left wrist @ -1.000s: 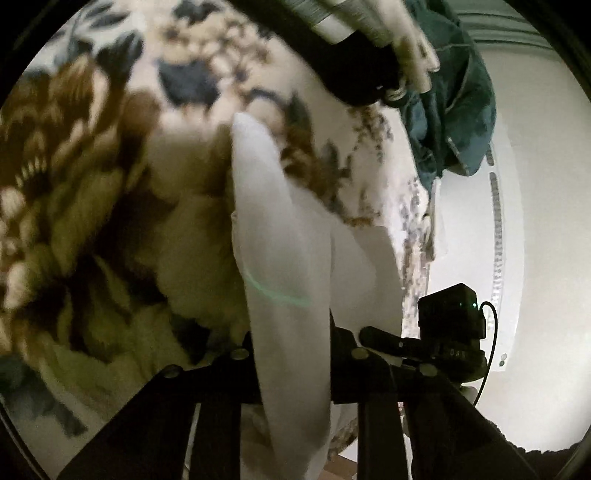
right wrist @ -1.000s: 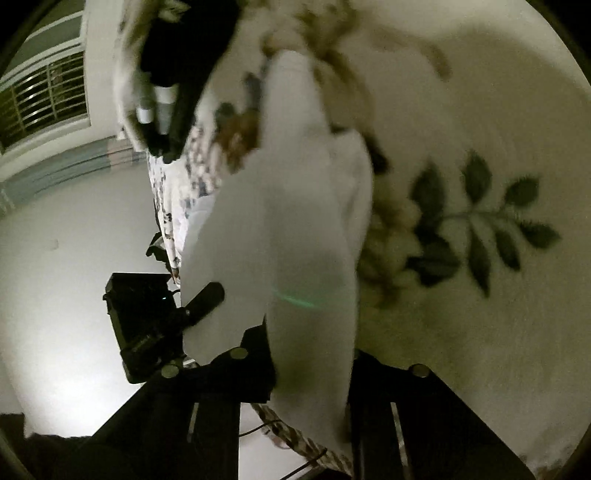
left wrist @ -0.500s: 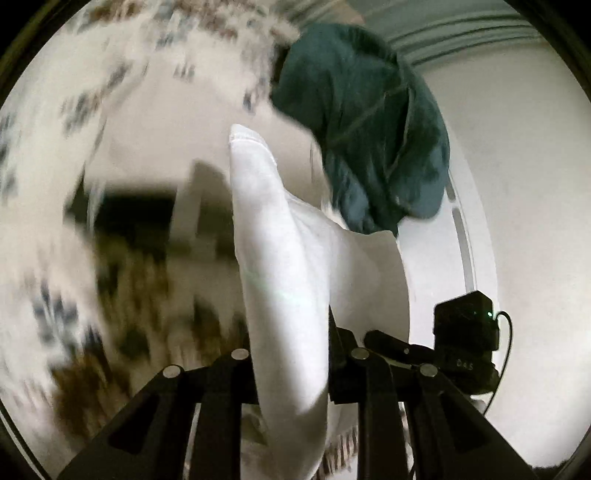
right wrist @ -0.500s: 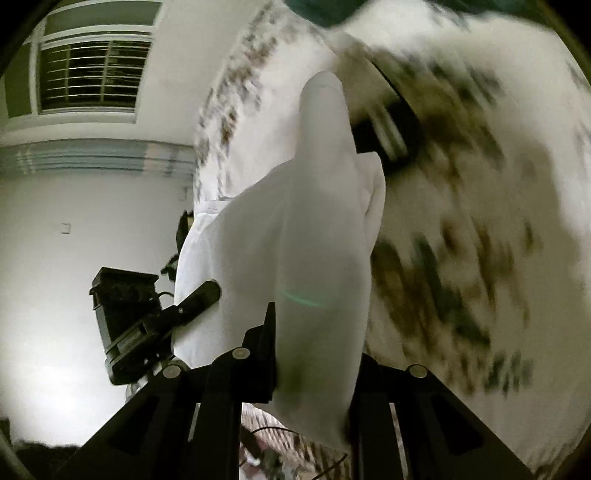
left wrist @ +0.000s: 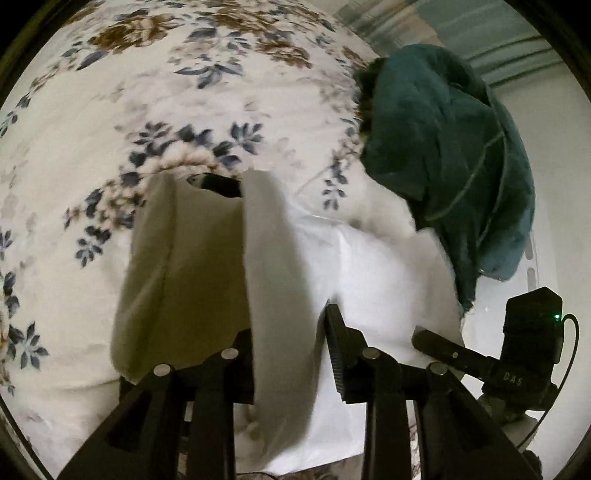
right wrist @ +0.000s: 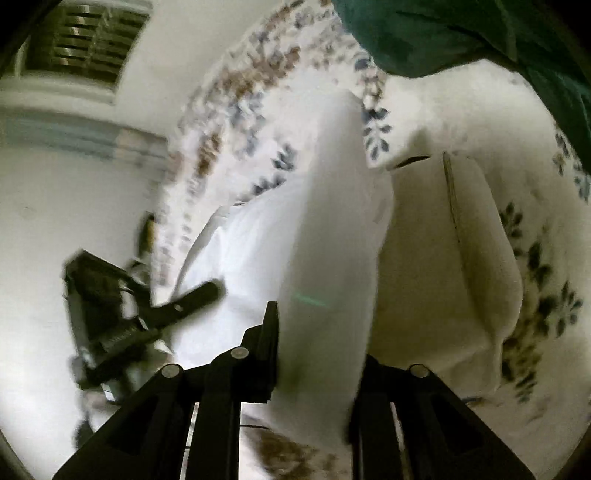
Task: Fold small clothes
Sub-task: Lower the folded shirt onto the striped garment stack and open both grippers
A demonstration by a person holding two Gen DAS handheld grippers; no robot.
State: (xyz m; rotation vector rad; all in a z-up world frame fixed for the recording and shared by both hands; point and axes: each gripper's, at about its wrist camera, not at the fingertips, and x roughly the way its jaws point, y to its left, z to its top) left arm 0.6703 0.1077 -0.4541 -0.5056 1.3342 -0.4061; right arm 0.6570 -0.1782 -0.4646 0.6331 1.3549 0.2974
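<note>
A white garment (left wrist: 280, 295) hangs folded over between the fingers of my left gripper (left wrist: 288, 325), whose jaws are opening. The ribbed pad of its right finger (left wrist: 336, 350) shows bare beside the cloth. In the right wrist view the same white garment (right wrist: 325, 240) fills the gap of my right gripper (right wrist: 317, 332), whose jaws are also opening; its right pad is hidden behind the cloth. The garment spans between both grippers, just above the floral bedspread (left wrist: 147, 110). A cream folded piece (left wrist: 177, 277) lies on the bed right beside it.
A dark teal garment (left wrist: 443, 147) lies heaped at the bed's far right edge and shows as a teal garment (right wrist: 443, 33) at the top of the right wrist view. The cream piece (right wrist: 461, 258) lies right of the right gripper. White wall and a window (right wrist: 85, 40) lie beyond the bed.
Both grippers carried the white garment across the bed and a little higher, up to the cream piece and the teal heap. The left jaws now stand visibly wider around the cloth.
</note>
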